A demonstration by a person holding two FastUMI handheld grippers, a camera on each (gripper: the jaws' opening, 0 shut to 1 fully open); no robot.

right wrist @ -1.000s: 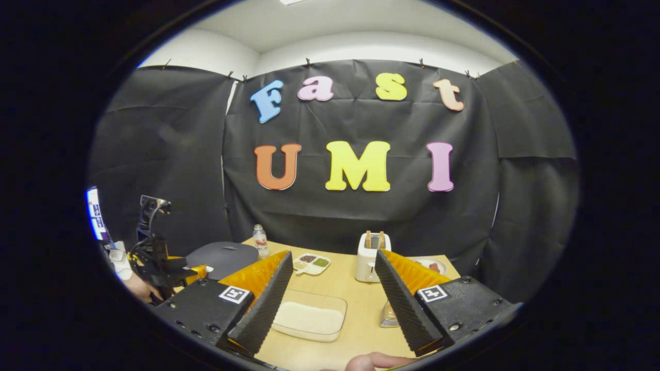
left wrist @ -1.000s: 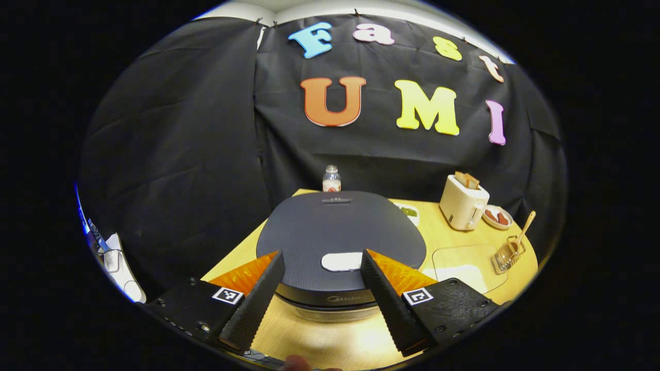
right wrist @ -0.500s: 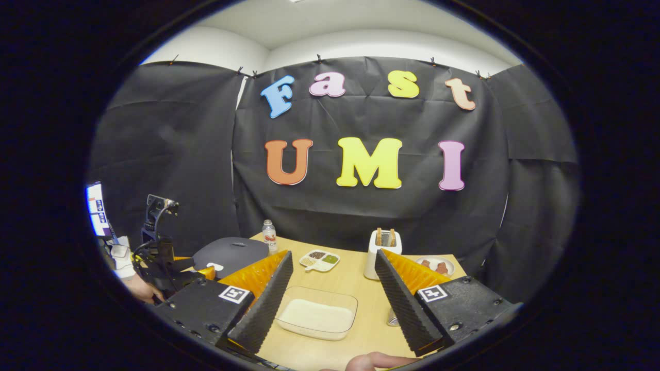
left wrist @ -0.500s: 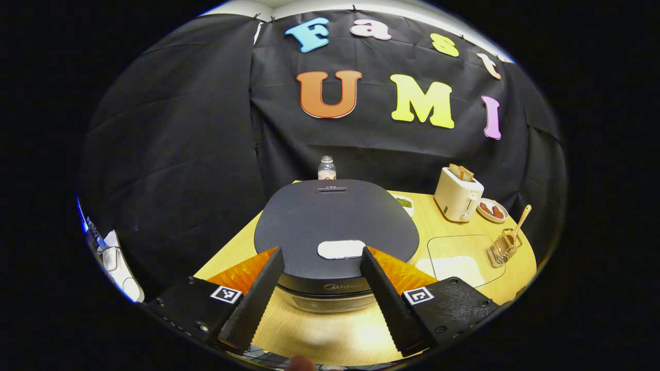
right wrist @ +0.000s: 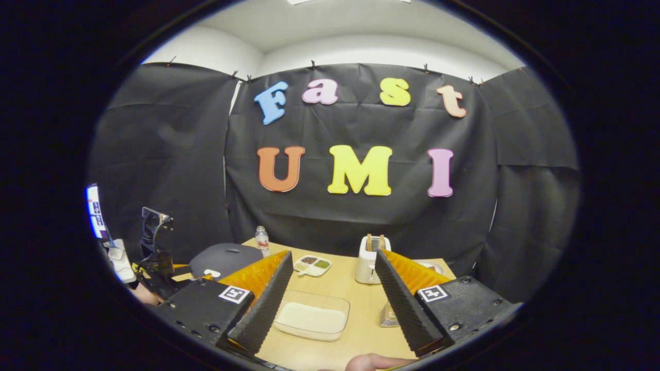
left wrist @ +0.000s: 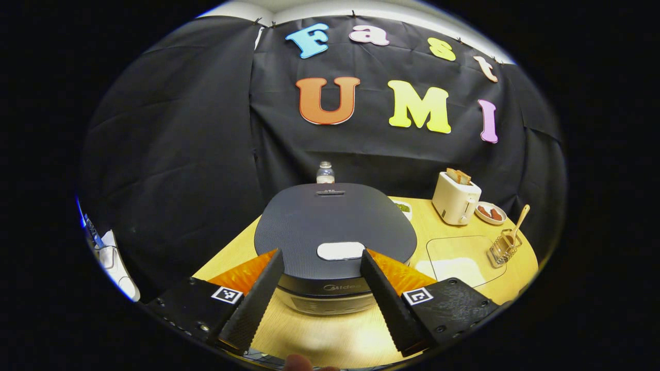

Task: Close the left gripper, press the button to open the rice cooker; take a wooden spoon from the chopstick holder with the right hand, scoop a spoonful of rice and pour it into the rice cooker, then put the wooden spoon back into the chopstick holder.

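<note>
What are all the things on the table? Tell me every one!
rice cooker: one, dark grey, lid shut, table's near left
button: one, white, on lid front
bottle: one, clear, behind cooker
divided dish: one, white, mid table
toaster: one, cream, far right
plate: one, white, beside toaster
rice container: one, clear, near right
chopstick holder: one, wire, right edge
wooden spoon: one, in holder
table: one, light wood
left gripper: open
right gripper: open

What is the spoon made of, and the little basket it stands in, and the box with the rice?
The spoon looks like pale, matte wood. Its holder seems to be thin metal wire, since you can see through its grid. The rice box is clear and glossy, probably plastic or glass; the look cannot settle which.
</note>
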